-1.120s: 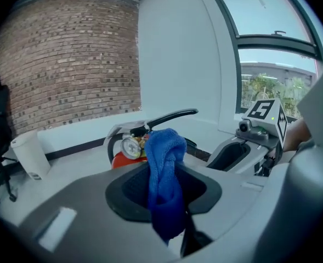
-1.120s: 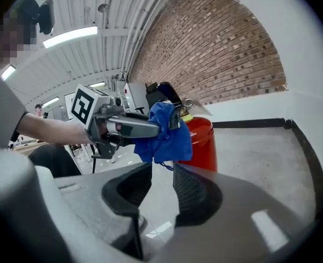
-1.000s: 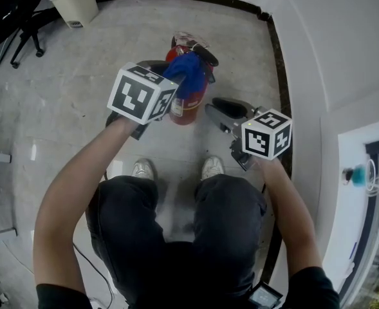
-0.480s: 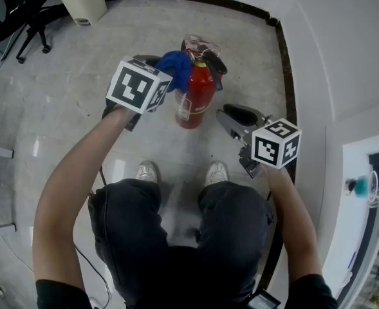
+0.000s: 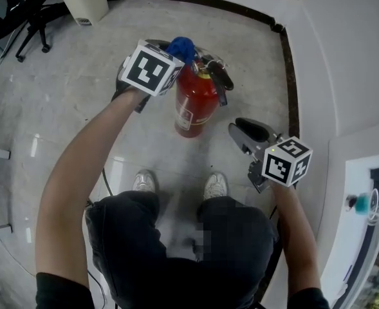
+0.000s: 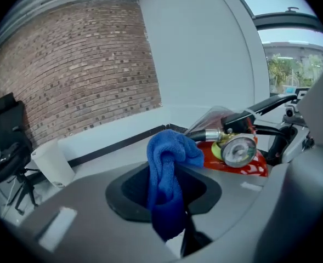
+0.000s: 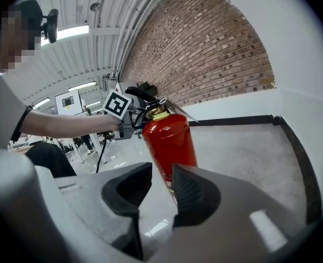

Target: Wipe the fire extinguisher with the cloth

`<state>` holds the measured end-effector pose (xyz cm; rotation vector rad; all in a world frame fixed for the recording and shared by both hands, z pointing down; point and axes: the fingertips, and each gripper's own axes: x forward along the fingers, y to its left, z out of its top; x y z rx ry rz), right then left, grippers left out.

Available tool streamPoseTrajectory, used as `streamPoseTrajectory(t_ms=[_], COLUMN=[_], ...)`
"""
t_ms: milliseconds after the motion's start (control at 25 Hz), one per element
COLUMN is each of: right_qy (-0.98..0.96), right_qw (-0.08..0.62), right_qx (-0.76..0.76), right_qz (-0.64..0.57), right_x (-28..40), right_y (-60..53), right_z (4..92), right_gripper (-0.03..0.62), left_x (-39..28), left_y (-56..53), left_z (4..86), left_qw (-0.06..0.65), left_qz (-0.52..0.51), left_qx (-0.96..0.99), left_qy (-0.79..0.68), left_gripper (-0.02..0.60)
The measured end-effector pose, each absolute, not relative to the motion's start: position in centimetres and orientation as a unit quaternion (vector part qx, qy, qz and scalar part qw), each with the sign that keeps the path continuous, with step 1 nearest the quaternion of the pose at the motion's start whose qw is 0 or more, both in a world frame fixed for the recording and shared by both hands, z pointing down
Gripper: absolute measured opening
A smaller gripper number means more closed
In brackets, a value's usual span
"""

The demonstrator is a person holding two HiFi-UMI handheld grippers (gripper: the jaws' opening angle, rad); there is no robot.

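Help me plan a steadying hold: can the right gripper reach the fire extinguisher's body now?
Probably yes: the right gripper is open, empty and aimed at the fire extinguisher, only bare floor between.

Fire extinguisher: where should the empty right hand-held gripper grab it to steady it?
Probably the black handle on top, from the right: the upright red body looks too wide for those jaws, and the cloth occupies the left side.

Head camera: steeply down from above. My two gripper cameras: low, close along their jaws. All share the fire extinguisher (image 5: 194, 102).
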<state>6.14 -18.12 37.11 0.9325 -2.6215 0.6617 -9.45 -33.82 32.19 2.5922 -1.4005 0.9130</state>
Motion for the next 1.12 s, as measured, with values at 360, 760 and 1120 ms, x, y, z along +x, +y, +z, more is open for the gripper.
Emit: streamPoseTrajectory(t_ms=[360, 760, 1120], right_qy=[-0.905, -0.907, -0.898], right_qw=[0.142, 0.129, 0.131], right_qx=[0.329, 0.34, 0.364], right_qz=[0.227, 0.212, 0.212], right_x=[7.0, 7.2, 8.3], right_y=[-17.0, -13.8, -12.7], right_z=[36.7, 34.4, 34.5], right_gripper=[0.112, 0.112, 0.109], left_x=[-11.2, -9.7, -4.7], left_y=[-30.6, -23.1, -19.8], left_z=[34.6, 36.1, 37.2], left_qw=[0.073, 0.101, 0.111], left_qz=[0.26, 0.238, 0.236], left_qx=[0.848, 0.863, 0.877], left_qy=[-0.457, -0.434, -0.404], left_gripper=[0.097, 0.097, 0.097])
